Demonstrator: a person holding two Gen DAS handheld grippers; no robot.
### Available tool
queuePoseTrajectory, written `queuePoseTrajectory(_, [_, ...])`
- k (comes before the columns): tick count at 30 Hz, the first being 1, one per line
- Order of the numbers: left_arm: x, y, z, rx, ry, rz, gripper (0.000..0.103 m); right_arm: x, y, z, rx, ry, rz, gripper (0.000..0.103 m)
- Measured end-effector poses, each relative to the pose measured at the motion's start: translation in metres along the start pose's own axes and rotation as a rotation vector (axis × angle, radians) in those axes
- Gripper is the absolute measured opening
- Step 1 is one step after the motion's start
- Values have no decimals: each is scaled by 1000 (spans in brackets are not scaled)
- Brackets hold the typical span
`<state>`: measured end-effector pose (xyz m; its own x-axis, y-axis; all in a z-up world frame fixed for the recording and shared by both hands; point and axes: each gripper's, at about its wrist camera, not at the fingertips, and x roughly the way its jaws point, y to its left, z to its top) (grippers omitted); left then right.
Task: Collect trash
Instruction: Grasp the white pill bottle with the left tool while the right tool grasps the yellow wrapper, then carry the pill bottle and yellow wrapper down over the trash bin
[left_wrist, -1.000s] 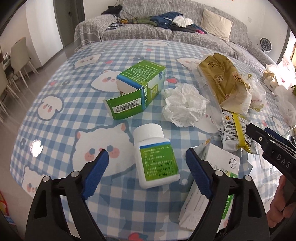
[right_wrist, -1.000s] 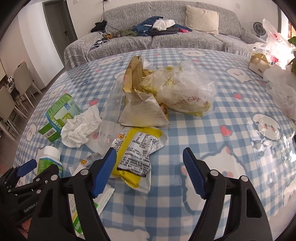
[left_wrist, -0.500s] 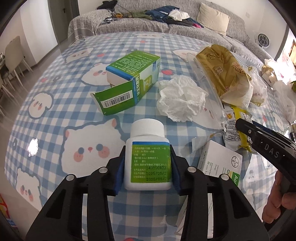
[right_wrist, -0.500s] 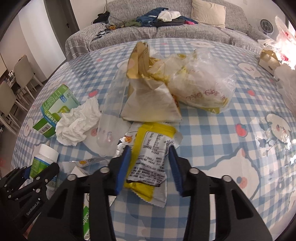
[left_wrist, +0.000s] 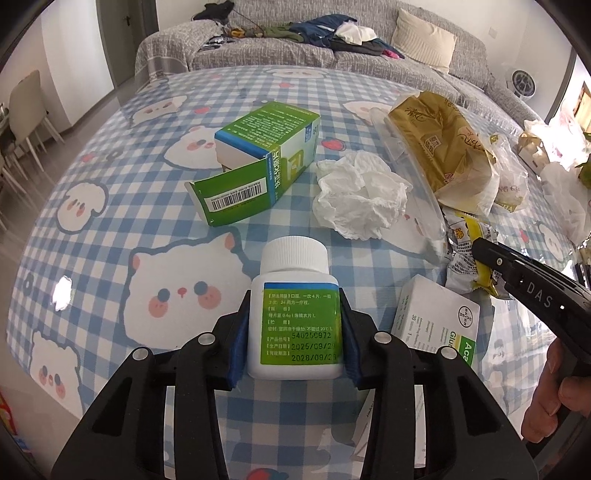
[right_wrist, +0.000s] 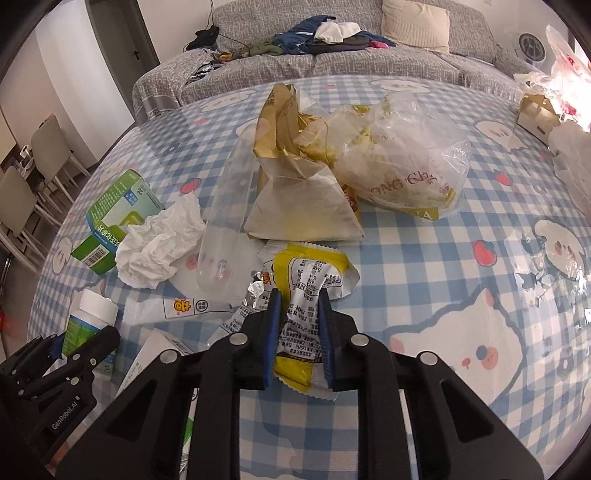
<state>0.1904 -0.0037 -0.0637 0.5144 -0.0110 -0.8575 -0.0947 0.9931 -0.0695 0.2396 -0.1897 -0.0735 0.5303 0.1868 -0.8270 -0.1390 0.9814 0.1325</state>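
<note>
Covering nearly the whole of both views, the table (left_wrist: 110, 236) wears a blue-checked cloth with cartoon animals; a grey sofa (right_wrist: 369, 62) heaped with clothes stands beyond it at twelve o'clock. In the right wrist view, a gold paper bag (right_wrist: 295, 177) and a clear plastic bag (right_wrist: 406, 166) full of wrappers sit touching each other near the centre, with a clear plastic tube (right_wrist: 229, 221) lying along the gold bag's nine o'clock side. An opened green carton (left_wrist: 266, 158) lies on its side at eleven o'clock of the left wrist view, a crumpled tissue (left_wrist: 360, 195) just beside it at its three o'clock. A white medicine box (left_wrist: 436, 325) lies at four o'clock in that view.

The left gripper (left_wrist: 293, 328) is clamped on a white pill bottle (left_wrist: 295, 306) with a green label, pads pressing both its sides, cap pointing to twelve o'clock. The right gripper (right_wrist: 297, 332) has just been closing its jaws and now pinches a yellow snack wrapper (right_wrist: 310, 280), crumpling it between the blue pads. A person's fingers (left_wrist: 554, 398) show at four o'clock, holding the right gripper's handle.
</note>
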Motion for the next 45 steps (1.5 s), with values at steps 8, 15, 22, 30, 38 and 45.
queuePoseTrajectory(8, [-6,3,-4,1,-8,-1,40,-6,0,-4,1,-11,14,11])
queuePoseTrajectory(15, [-17,6,-10,3,-19,4,40,-19,1,-7,-8,-35,5,11])
queuePoseTrajectory(22, [-33,7,-15,7,-37,4,40,-34,-3,-11,2,-60,-10,11])
queuePoseTrajectory(30, [-54,3,-24,16,-59,4,40,-63,-11,-18,22,-118,-24,11])
queuePoseTrajectory(38, [-78,1,-41,26,-86,5,40,-103,-18,-33,33,-178,-32,11])
queuePoseTrajectory(45, [-96,3,-61,14,-97,-14,40,-132,-16,-53,16,-211,-19,11])
